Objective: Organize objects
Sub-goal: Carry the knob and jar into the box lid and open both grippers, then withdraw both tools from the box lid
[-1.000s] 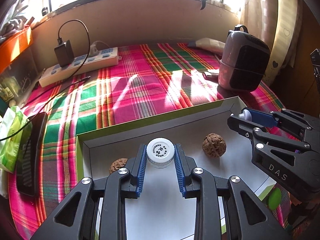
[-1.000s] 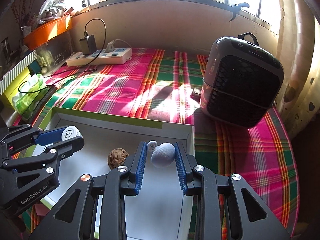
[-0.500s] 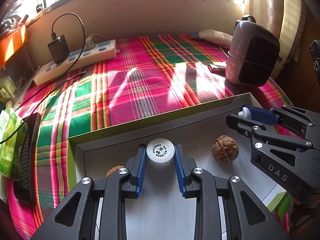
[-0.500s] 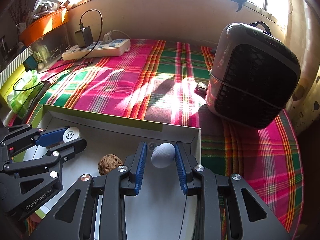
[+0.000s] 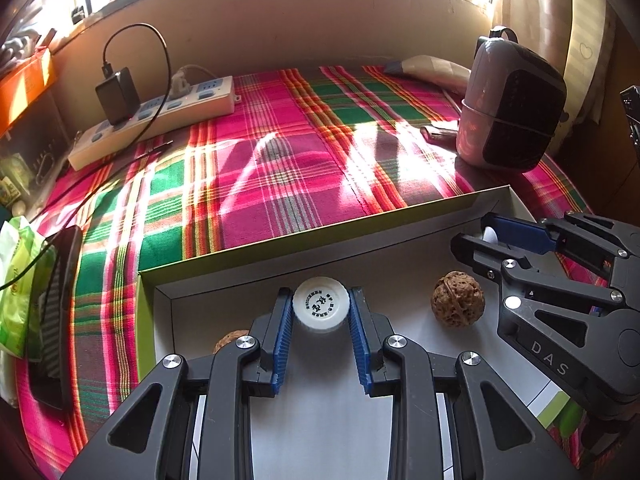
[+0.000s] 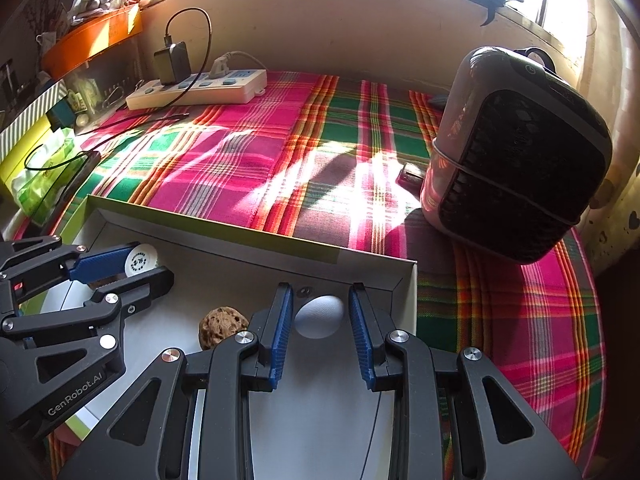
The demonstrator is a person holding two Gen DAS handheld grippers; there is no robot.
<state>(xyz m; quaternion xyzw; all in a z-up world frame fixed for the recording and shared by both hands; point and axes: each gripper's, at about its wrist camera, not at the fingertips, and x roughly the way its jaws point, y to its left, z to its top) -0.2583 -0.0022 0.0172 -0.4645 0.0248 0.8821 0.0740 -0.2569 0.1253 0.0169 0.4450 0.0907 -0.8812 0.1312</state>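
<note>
Left wrist: left claw pinches white round printed bottle cap.

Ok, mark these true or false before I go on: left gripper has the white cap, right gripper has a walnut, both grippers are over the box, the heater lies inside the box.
1. The left gripper holds the white cap. True.
2. The right gripper holds a walnut. False: a pale egg-shaped object sits between its pads.
3. Both grippers are over the box. True.
4. The heater lies inside the box. False: it stands on the plaid cloth.
</note>
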